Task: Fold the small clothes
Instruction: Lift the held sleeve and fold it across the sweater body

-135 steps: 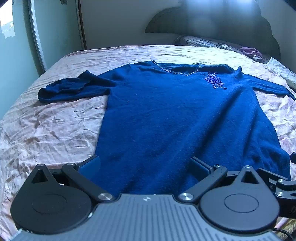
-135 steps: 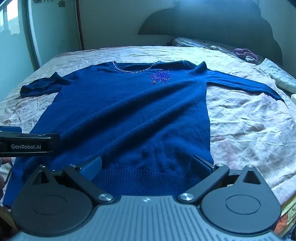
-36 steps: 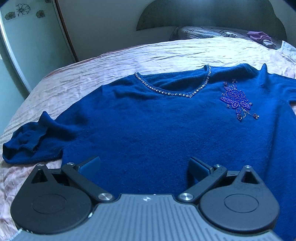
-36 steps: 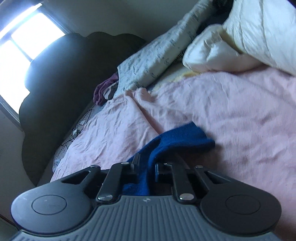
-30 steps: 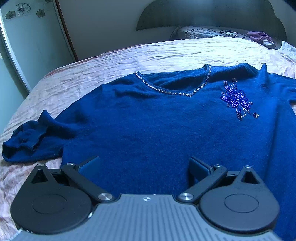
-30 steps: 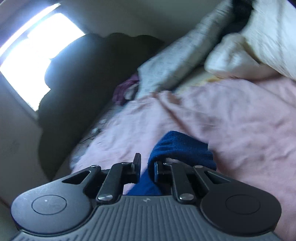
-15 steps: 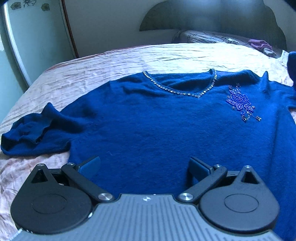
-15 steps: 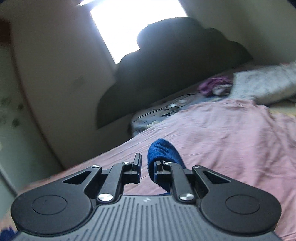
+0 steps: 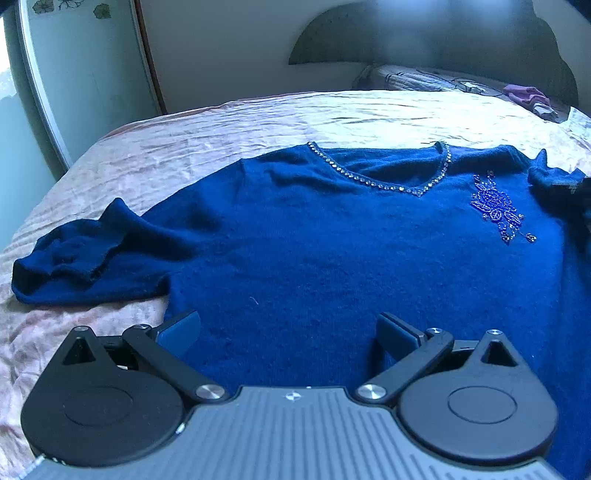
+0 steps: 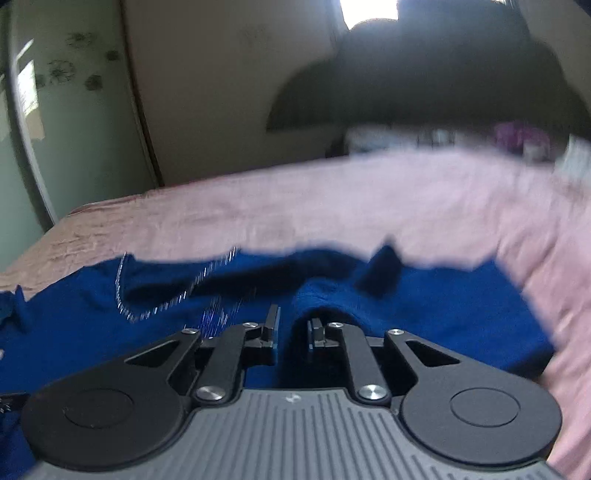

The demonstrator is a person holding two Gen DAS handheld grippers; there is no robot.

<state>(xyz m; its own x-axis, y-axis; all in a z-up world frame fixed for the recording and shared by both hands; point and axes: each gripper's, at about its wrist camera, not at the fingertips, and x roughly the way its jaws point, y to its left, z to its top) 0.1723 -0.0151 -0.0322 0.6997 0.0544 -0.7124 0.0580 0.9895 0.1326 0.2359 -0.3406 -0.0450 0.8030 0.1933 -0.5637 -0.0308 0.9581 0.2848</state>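
A dark blue sweater (image 9: 314,251) with a rhinestone neckline and a beaded flower (image 9: 498,210) lies face up on the pink bed sheet (image 9: 184,147). Its left sleeve (image 9: 74,266) is bunched up at the left. My left gripper (image 9: 288,328) is open and empty, low over the sweater's middle. My right gripper (image 10: 291,332) is shut on the right sleeve (image 10: 321,302) and holds it over the sweater's chest; this view is blurred. The sweater (image 10: 92,332) shows below it with the neckline at the left.
A dark headboard (image 9: 424,33) and a patterned pillow (image 9: 424,77) stand at the far end of the bed. A purple cloth (image 9: 528,94) lies at the far right. A wardrobe door (image 9: 85,81) stands at the left.
My right gripper has swung left with the sleeve cuff, from over the bare sheet near the pillows to over the sweater's chest. My left gripper has backed off slightly and stayed open.
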